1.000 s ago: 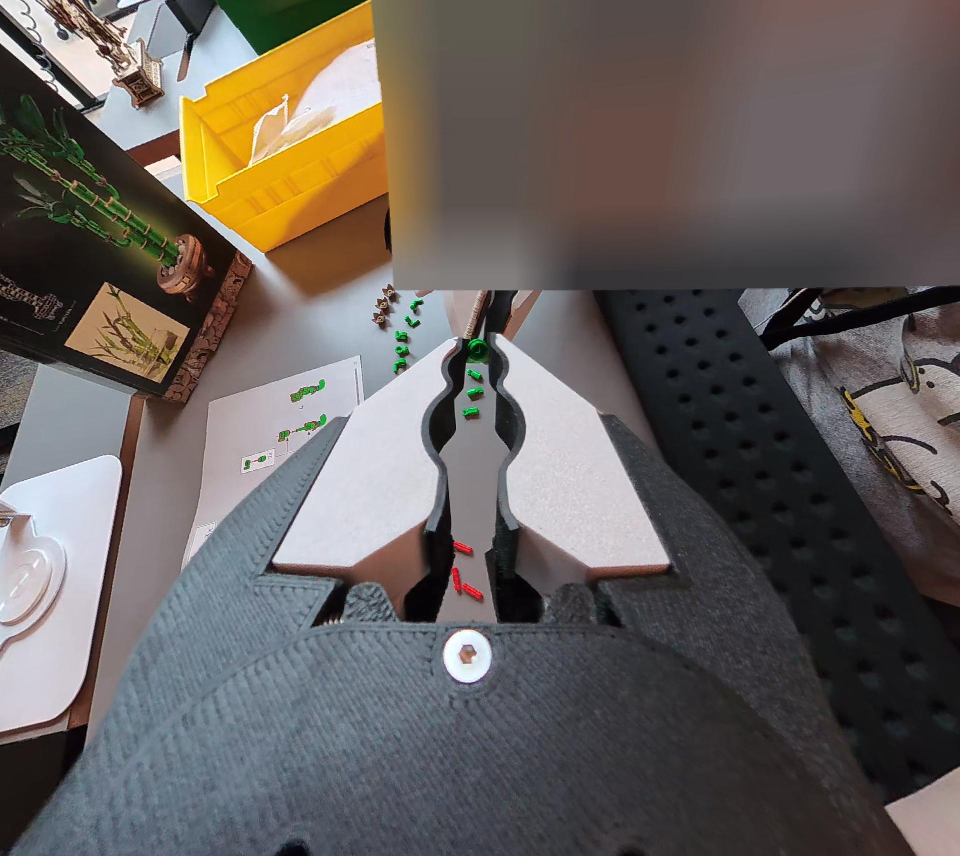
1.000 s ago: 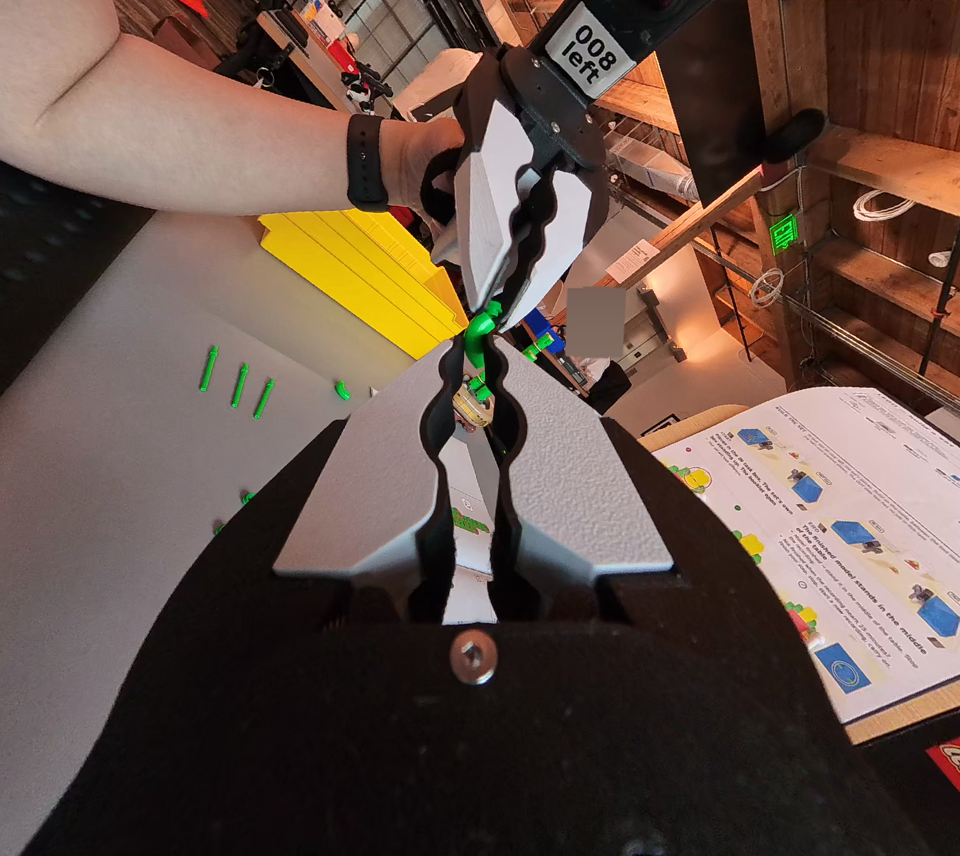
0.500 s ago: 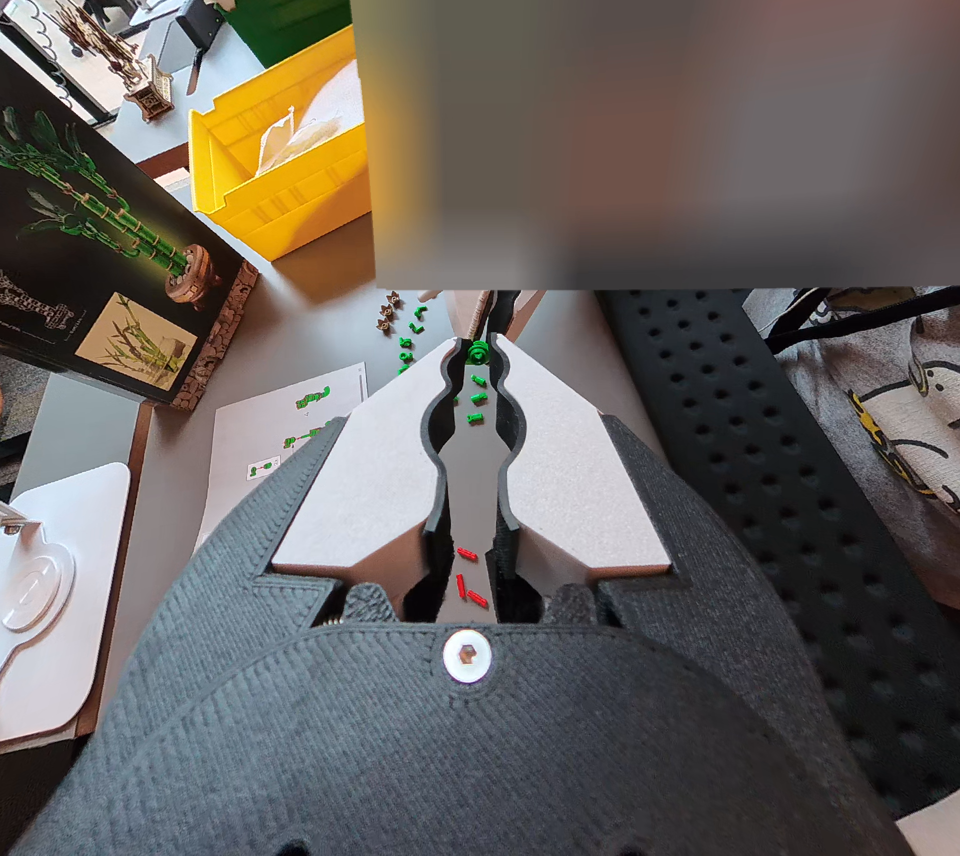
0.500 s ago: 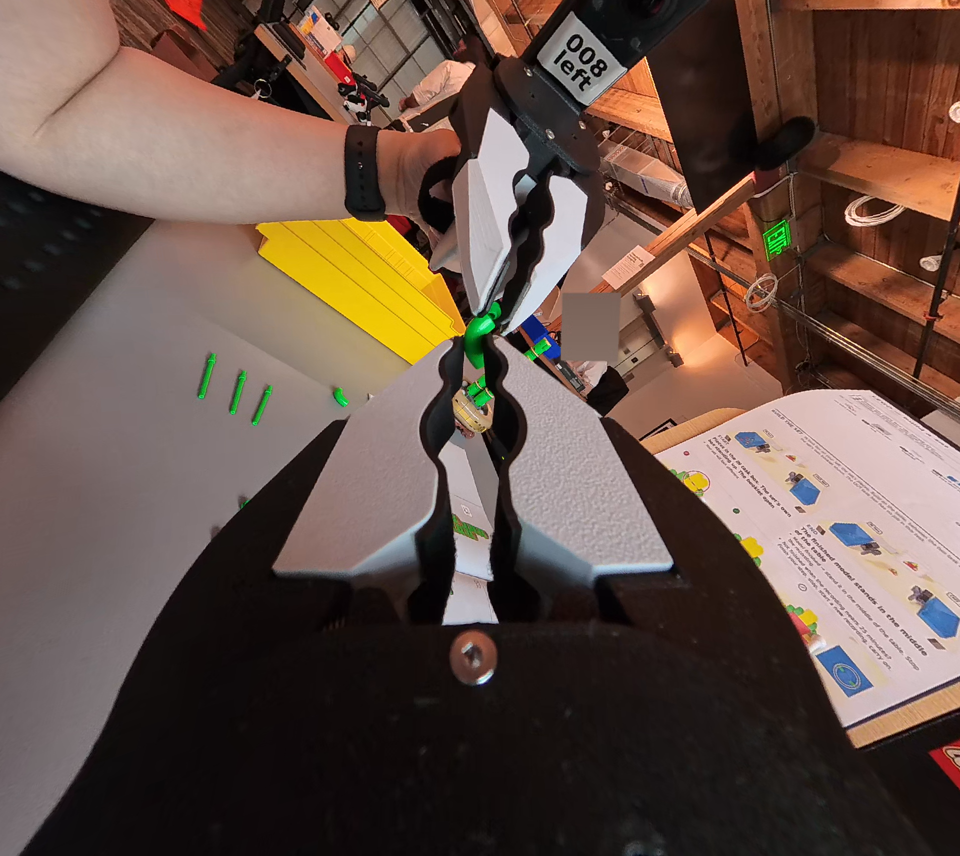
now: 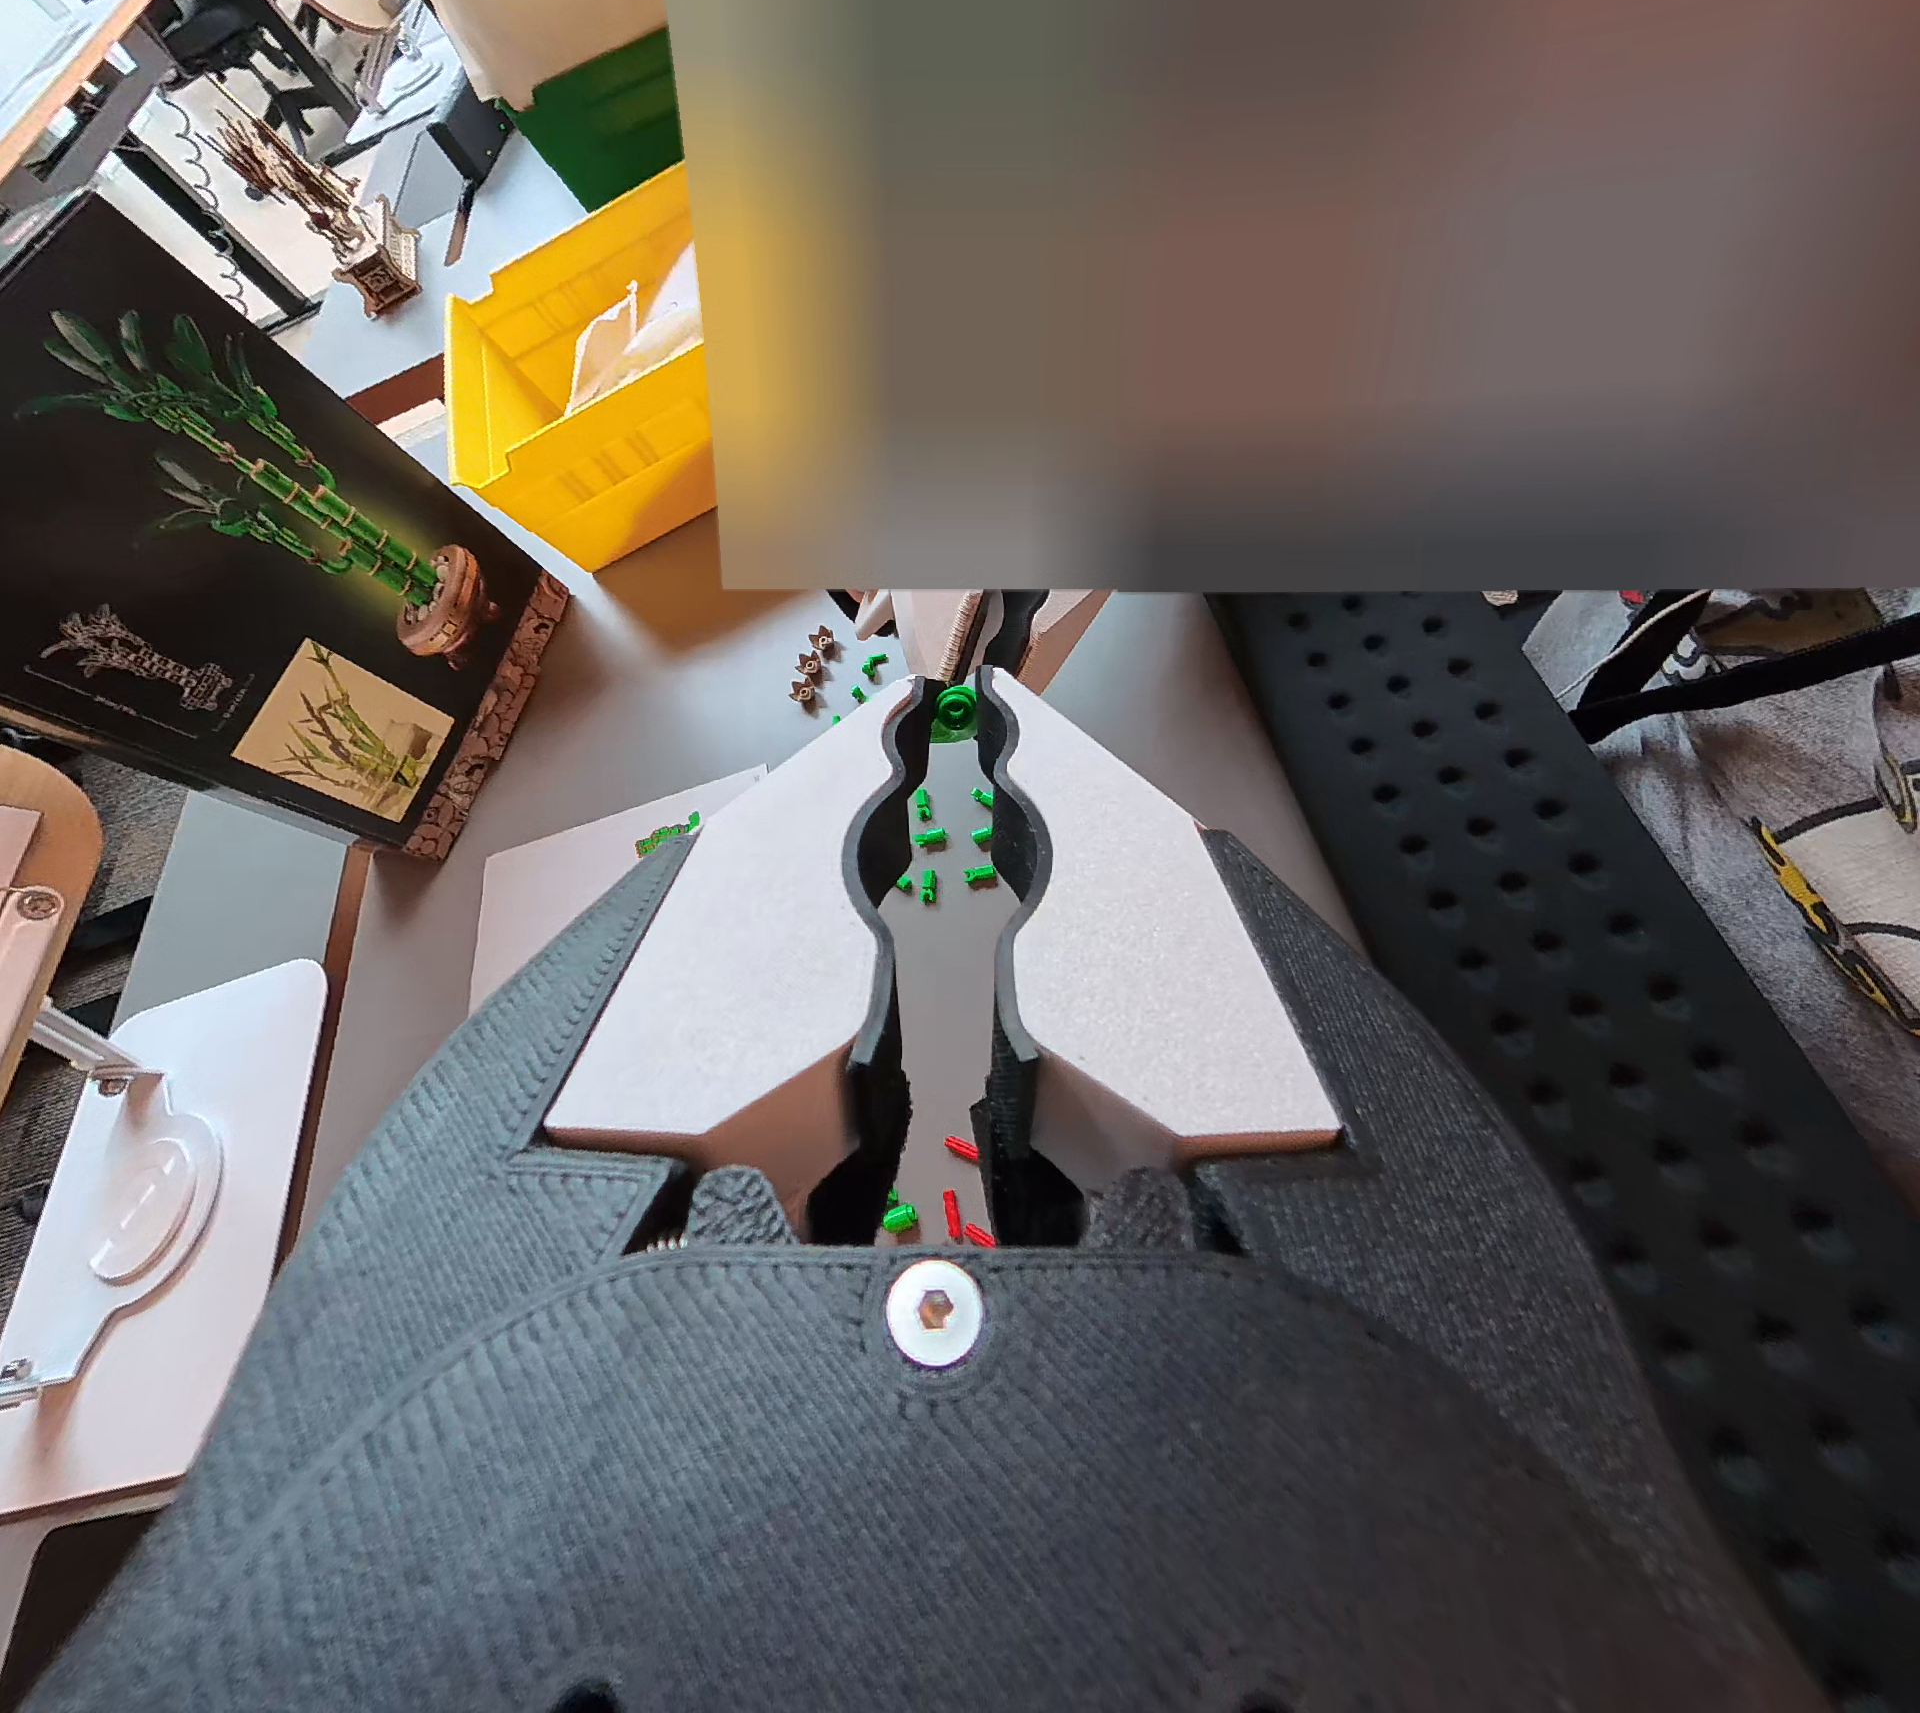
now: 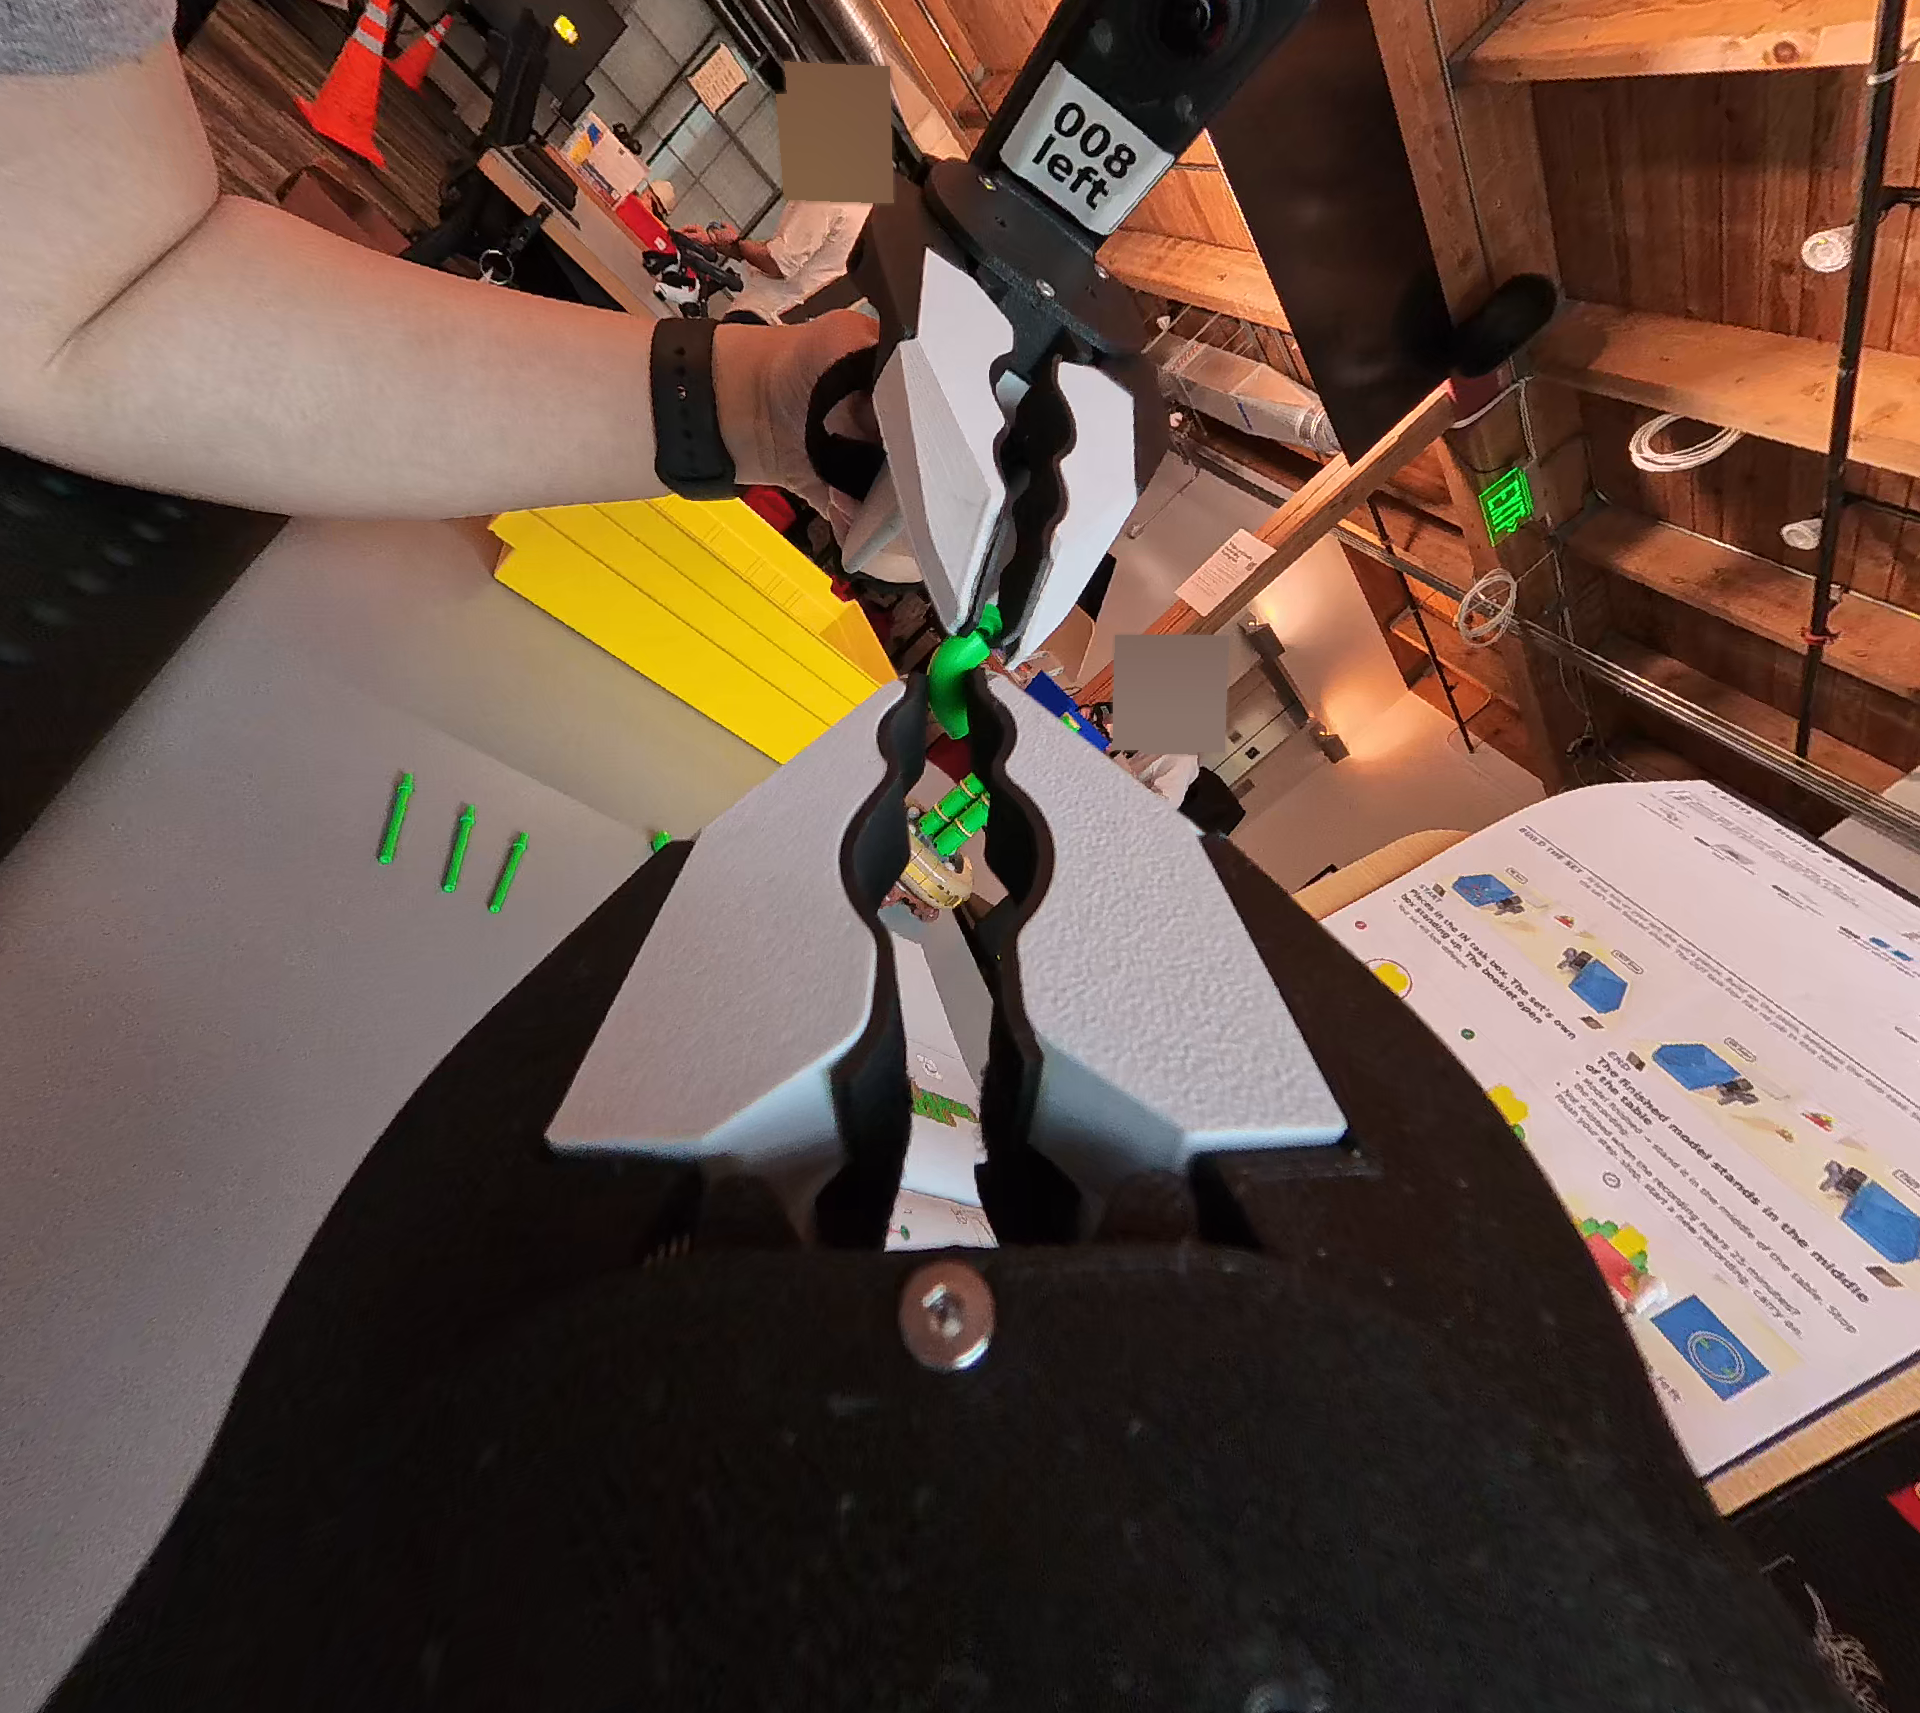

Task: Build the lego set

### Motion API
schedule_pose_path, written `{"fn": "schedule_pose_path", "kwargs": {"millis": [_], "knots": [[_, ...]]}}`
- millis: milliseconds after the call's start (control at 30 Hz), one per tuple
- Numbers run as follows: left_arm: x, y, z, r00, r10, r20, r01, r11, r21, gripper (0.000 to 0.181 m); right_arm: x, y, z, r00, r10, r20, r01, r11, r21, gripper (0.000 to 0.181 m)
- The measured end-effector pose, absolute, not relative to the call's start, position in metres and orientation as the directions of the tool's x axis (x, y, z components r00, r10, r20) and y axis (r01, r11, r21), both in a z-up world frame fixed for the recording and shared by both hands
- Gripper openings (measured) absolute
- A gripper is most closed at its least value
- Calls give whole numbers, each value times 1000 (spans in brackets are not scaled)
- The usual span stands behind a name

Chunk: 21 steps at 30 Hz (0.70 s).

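My left gripper (image 5: 952, 699) is shut on a small green lego piece (image 5: 953, 714) held in the air above the grey table (image 5: 644, 666). My right gripper (image 6: 951, 695) is shut on the same green curved piece (image 6: 949, 676) from the opposite side. The two grippers meet tip to tip. The left gripper (image 6: 989, 624) comes down from above in the right wrist view. The right gripper's tips (image 5: 977, 640) show just beyond mine in the left wrist view. A partly built bamboo model (image 6: 948, 837) stands on the table behind.
Loose green pieces (image 5: 940, 842), red pins (image 5: 956, 1196) and brown pieces (image 5: 814, 666) lie on the table. Three green rods (image 6: 452, 844) lie to the left. The set's box (image 5: 239, 520), a yellow bin (image 5: 582, 416), an instruction sheet (image 5: 561, 894), a black perforated mat (image 5: 1558, 936) and a printed sheet (image 6: 1662, 1040) surround the work area.
Both grippers stay clamped on the green piece. The pair has shifted a little, and more of the loose pieces on the table show between the left fingers.
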State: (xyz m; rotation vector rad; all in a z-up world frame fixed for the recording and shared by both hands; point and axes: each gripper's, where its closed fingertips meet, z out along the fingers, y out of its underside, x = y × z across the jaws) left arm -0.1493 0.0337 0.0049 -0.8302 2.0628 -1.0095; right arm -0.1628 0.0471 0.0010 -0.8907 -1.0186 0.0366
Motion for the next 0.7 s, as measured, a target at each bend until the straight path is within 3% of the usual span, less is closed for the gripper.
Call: {"fn": "schedule_pose_path", "kwargs": {"millis": [700], "knots": [[-148, 31, 8, -542, -760, -358, -213, 536, -817, 6, -161, 44, 4, 568, 397, 720, 347, 678, -648, 5]]}}
